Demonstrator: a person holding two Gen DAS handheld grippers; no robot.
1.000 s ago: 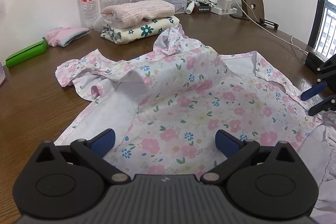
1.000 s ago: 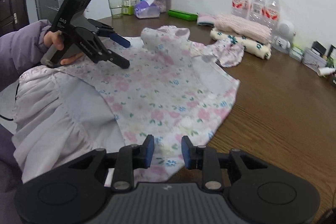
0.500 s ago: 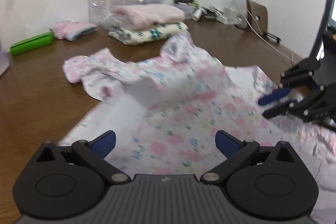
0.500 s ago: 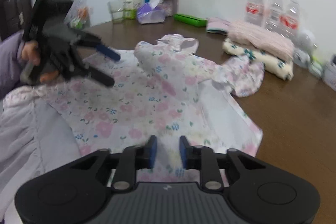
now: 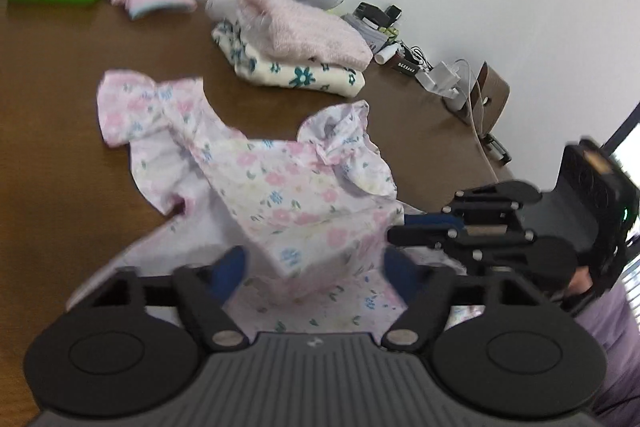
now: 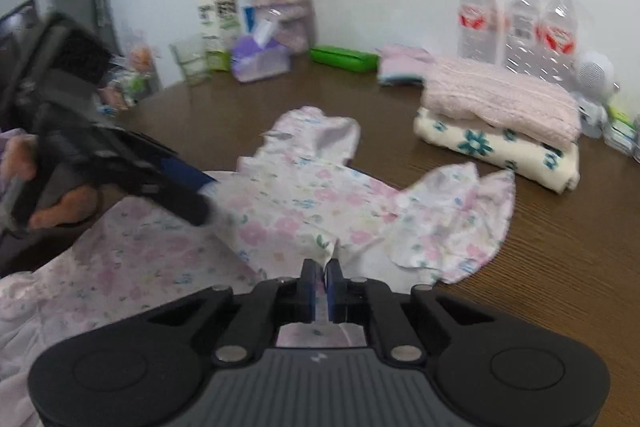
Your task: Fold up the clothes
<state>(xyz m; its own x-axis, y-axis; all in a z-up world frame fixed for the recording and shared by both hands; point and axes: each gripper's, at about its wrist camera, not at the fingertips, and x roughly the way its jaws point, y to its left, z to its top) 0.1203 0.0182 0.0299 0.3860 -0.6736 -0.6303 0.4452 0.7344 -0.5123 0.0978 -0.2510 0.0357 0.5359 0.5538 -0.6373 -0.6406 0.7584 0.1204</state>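
A white garment with pink and blue flowers (image 5: 288, 187) lies on the brown table (image 5: 60, 187), its near edge raised into a fold. My left gripper (image 5: 316, 273) is open, blue pads wide apart, with the raised fold between them but not pinched. In the left wrist view my right gripper (image 5: 424, 227) comes in from the right, holding the cloth's corner. The right wrist view shows the right gripper (image 6: 322, 283) shut on the garment's (image 6: 312, 195) edge. There the left gripper (image 6: 192, 195), held by a hand, rests over the cloth's left side.
A folded pink towel on a cream flowered cloth (image 6: 500, 119) sits at the back, with three water bottles (image 6: 520, 19) behind it. A green case (image 6: 344, 57), tissue box (image 6: 260, 61), vase and milk carton stand along the wall. Chargers and cables (image 5: 452, 83) lie far right.
The right gripper has shut on the garment's edge and carried it over towards the left gripper, raising a fold. The left gripper has swung nearer the middle and stayed open.
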